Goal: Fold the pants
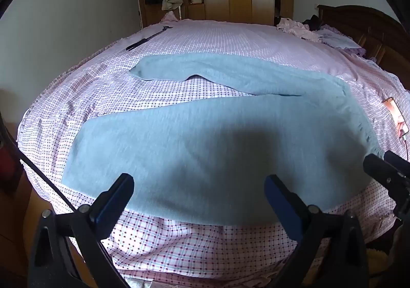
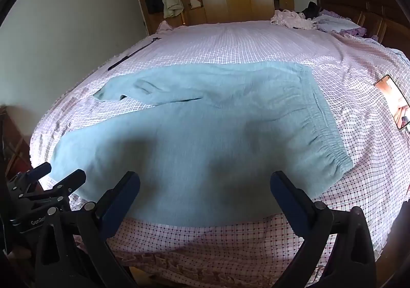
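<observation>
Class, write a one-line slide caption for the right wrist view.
Open right hand-held gripper above light blue fabric pants spread flat on a pink checked bedsheet.

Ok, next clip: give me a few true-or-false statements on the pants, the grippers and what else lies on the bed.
1. The light blue pants lie spread flat on the checked bedsheet. True.
2. The left hand-held gripper is clamped on a pant leg. False: its jaws stand wide open above the fabric.
3. The right hand-held gripper is open. True.
4. The pants are already folded in half. False: both legs lie apart, unfolded.
5. A phone lies beyond the waistband. True.
</observation>
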Motion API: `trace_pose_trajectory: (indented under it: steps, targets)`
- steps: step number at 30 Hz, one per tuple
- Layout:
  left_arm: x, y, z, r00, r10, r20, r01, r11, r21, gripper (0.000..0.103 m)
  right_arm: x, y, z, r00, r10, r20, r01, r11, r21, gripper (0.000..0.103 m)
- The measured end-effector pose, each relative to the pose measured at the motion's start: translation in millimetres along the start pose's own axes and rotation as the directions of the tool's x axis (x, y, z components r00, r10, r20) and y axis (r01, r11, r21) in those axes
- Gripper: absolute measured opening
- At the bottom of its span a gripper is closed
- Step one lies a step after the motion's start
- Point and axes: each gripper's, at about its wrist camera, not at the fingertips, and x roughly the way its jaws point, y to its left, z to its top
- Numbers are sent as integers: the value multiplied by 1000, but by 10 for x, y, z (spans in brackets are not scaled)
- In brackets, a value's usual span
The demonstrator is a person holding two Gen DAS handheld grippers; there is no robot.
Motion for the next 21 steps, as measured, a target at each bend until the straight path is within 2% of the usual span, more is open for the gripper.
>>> trace_pose_trajectory:
  steps: [21]
  targets:
    - [-21, 28, 42, 1000, 20, -5, -20, 1000, 18, 103, 38, -18, 35, 1000, -1, -8, 1, 1000, 7, 98]
